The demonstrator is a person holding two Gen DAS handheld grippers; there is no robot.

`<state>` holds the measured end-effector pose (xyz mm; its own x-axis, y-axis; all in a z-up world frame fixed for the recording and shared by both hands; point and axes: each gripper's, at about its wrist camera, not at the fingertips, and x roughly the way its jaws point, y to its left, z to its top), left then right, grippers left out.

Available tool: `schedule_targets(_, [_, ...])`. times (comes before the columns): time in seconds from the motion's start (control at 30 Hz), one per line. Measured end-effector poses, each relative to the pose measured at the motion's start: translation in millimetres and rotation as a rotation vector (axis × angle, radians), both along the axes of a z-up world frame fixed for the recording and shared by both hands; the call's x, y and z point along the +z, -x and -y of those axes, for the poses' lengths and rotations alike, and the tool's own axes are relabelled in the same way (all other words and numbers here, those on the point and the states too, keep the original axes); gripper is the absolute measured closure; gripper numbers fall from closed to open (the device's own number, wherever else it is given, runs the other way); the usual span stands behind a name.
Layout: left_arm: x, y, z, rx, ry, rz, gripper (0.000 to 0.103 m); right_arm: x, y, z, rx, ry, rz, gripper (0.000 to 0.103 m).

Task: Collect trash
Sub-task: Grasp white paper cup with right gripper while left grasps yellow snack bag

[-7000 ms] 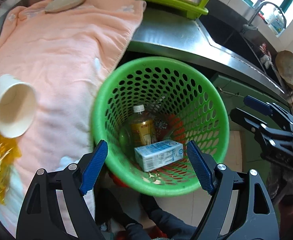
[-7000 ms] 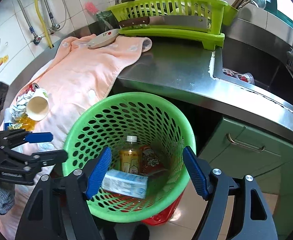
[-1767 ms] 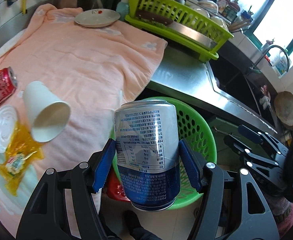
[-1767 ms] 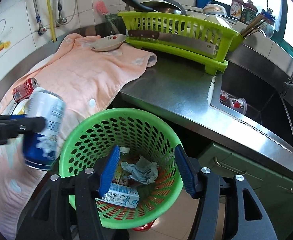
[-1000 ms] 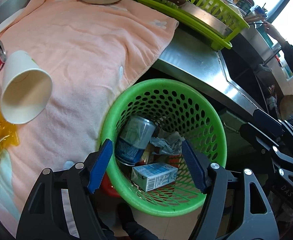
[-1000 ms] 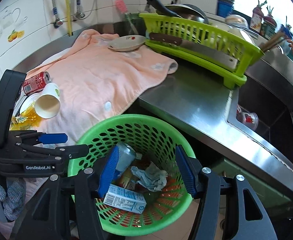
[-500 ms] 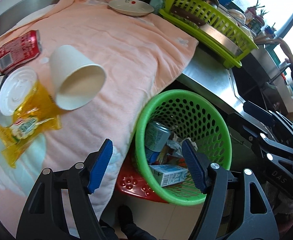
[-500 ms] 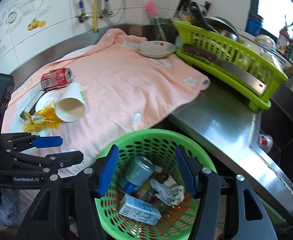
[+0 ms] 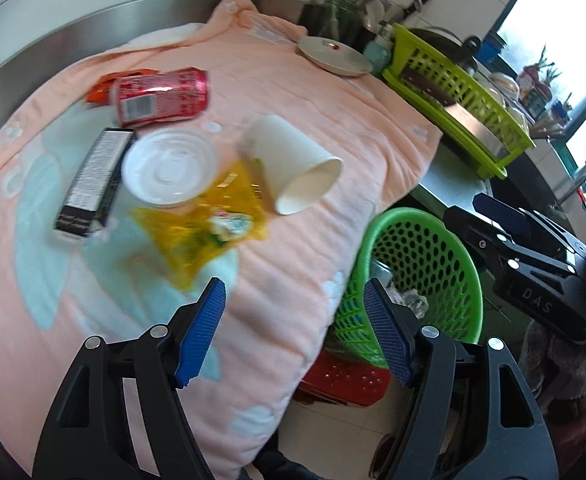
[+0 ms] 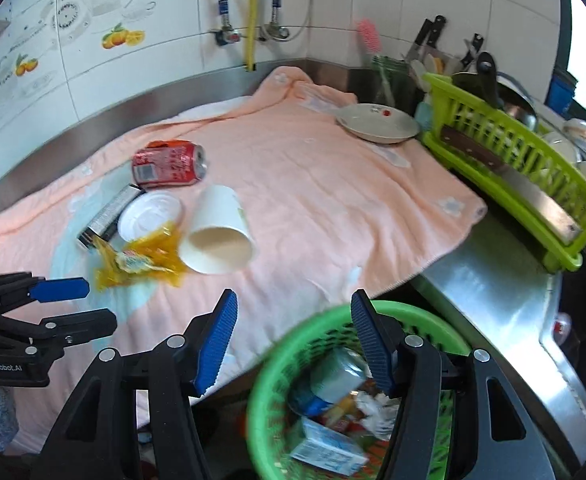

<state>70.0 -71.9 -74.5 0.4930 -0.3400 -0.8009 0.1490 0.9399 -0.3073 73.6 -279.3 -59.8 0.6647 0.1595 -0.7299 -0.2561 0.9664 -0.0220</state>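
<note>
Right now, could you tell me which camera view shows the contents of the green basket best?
The right wrist view: it looks down into the green basket, showing a can, carton and crumpled paper. The left wrist view sees it side-on, its contents mostly hidden.

The green basket [image 10: 277, 344] is being cut off by the lower edge of the right wrist view and blurred, its contents being left unclear. An orange wrapper [image 9: 101, 90] is being largely hidden behind the red can [image 9: 161, 94].
</note>
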Motion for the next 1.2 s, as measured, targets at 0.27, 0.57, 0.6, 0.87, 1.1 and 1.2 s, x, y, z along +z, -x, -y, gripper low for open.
schedule_targets(0.27, [4.1,7.4,-68.0,0.106,-0.014,0.011,0.032,-4.5,-26.7,-40.2,0.058,-0.054,-0.059,0.038])
schedule_targets(0.57, [-0.2,12.8,-108.1,0.145,-0.019,0.013,0.032,-17.8,-95.0,-82.0,0.086,-0.036,-0.184,0.038])
schedule_targets(0.6, [0.1,12.5,-107.5,0.141,-0.028,0.016,0.032,-20.4,-100.0,-85.3,0.083,-0.023,-0.189,0.038])
schedule_targets(0.87, [-2.4,4.6,-92.5,0.044,-0.078,0.042,0.032,-59.1,-139.6,-99.0,0.055,0.049,-0.305,0.038])
schedule_targets(1.1, [-3.4,-14.4,-66.8,-0.053,-0.109,0.070,0.028,-60.4,-134.8,-99.1,0.081,0.037,-0.306,0.042])
schedule_targets(1.2, [-3.6,-24.4,-52.8,-0.104,-0.130,0.093,0.025,-53.7,-125.5,-94.1,0.088,0.029,-0.282,0.042])
